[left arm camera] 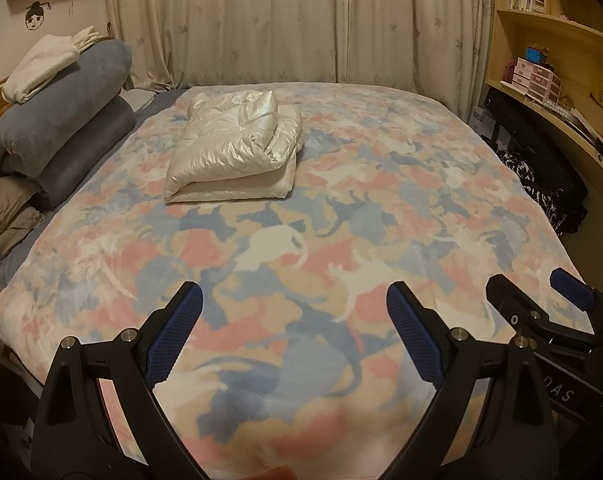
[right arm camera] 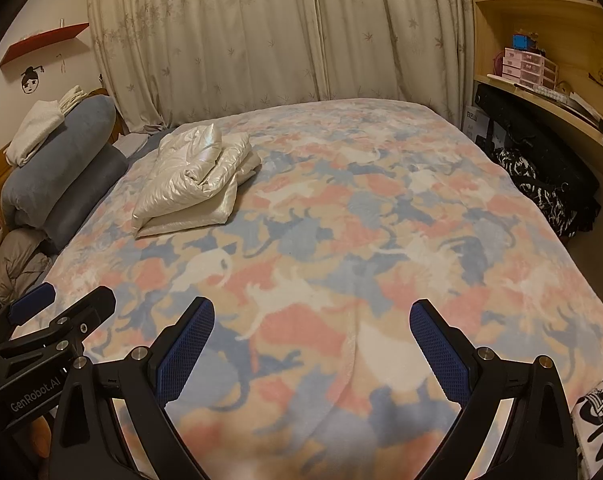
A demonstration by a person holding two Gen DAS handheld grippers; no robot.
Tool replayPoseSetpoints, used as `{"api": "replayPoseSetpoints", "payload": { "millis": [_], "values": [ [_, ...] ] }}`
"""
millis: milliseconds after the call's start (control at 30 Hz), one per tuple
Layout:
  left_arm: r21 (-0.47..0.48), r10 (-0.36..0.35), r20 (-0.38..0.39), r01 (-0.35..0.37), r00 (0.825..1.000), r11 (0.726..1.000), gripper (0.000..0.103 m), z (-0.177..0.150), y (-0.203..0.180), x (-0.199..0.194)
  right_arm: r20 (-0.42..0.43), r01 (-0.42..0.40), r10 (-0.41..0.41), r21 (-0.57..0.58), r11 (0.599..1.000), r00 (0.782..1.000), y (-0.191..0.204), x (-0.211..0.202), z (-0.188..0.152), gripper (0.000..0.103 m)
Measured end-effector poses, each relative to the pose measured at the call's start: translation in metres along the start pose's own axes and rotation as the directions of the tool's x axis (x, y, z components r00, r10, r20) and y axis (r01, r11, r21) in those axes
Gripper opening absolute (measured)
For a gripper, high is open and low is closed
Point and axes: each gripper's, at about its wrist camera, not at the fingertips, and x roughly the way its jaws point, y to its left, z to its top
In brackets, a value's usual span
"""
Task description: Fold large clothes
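Dim warm light, fisheye-bent edges, blurred foreground.

Folded white jacket [left arm camera: 233, 148] glossy, pearly, quilted cloth; bed blanket [left arm camera: 341, 208] soft matt fleece, cat print in pink, blue, cream; rolled grey-blue bedding [left arm camera: 61, 120] matt plush; curtain [left arm camera: 301, 20] thin matt cloth, leaf pattern; shelving [left arm camera: 549, 36] smooth pale wood; left gripper [left arm camera: 294, 308] matt black plastic, blue textured pads [left arm camera: 173, 336], shiny metal pins; right gripper [right arm camera: 312, 320] alike.

We note a folded white jacket [left arm camera: 233, 148] upper left on the blanket [left arm camera: 381, 208]; left gripper [left arm camera: 294, 300] jaws apart, empty.
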Motion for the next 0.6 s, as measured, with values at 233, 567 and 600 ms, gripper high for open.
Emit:
{"api": "replayPoseSetpoints", "payload": {
  "millis": [233,567,600],
  "values": [
    [0.002,0.001,0.001,-0.001,1.0,1.0,0.092,0.0006,0.0002,0.0,0.0,-0.001,0.001,-0.001,1.0,1.0,-0.0001,-0.0001,0.0003,0.099],
    [0.0,0.002,0.001,-0.002,1.0,1.0,0.092,0.0011,0.0029,0.0049,0.0,0.001,-0.001,-0.004,1.0,1.0,-0.0008,0.0007,0.0004,0.099],
    [0.001,0.002,0.001,-0.002,1.0,1.0,0.092,0.0008,0.003,0.0048,0.0,0.002,-0.002,-0.003,1.0,1.0,-0.0007,0.0006,0.0005,0.099]
  ]
}}
